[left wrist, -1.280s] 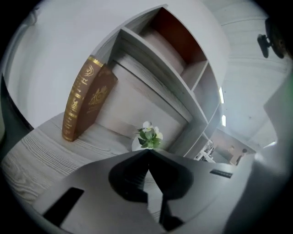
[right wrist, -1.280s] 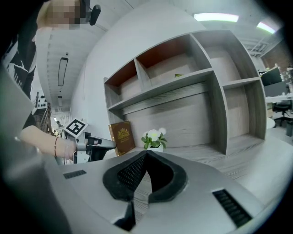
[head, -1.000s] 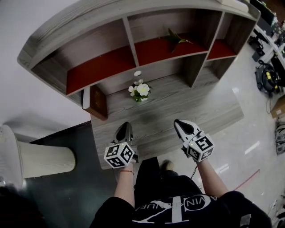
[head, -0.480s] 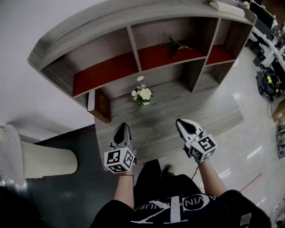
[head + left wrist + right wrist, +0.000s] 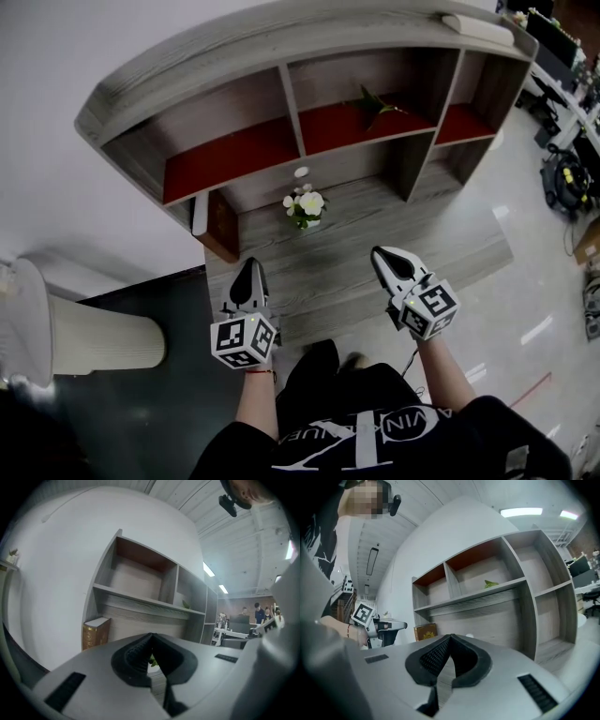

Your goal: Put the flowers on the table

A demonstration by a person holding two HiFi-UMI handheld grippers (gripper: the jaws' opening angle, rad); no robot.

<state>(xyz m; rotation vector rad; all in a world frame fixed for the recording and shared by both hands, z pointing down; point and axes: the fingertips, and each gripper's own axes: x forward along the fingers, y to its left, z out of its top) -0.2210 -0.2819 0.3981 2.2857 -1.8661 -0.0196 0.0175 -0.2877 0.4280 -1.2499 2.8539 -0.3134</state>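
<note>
A small pot of white flowers (image 5: 307,204) stands on the grey wooden table (image 5: 441,239), under the shelf unit. My left gripper (image 5: 249,266) hovers over the table's near edge, shut and holding nothing, its tip pointing at the flowers. In the left gripper view its jaws (image 5: 151,635) meet, and green leaves of the flowers (image 5: 153,661) show through the gap below. My right gripper (image 5: 380,251) hangs to the right of the flowers, also shut and holding nothing. Its jaws (image 5: 450,636) meet at the tip in the right gripper view, where the left gripper (image 5: 401,625) shows at the left.
A shelf unit with red boards (image 5: 225,155) rises behind the table, with a green sprig (image 5: 375,103) in its middle bay. A brown book (image 5: 217,227) stands at the table's left end. A white cylinder (image 5: 94,337) stands on the floor at the left. Office gear (image 5: 567,164) lies at the far right.
Both grippers have risen, the left one more, and it has rolled a little. The flowers have not moved on the table.
</note>
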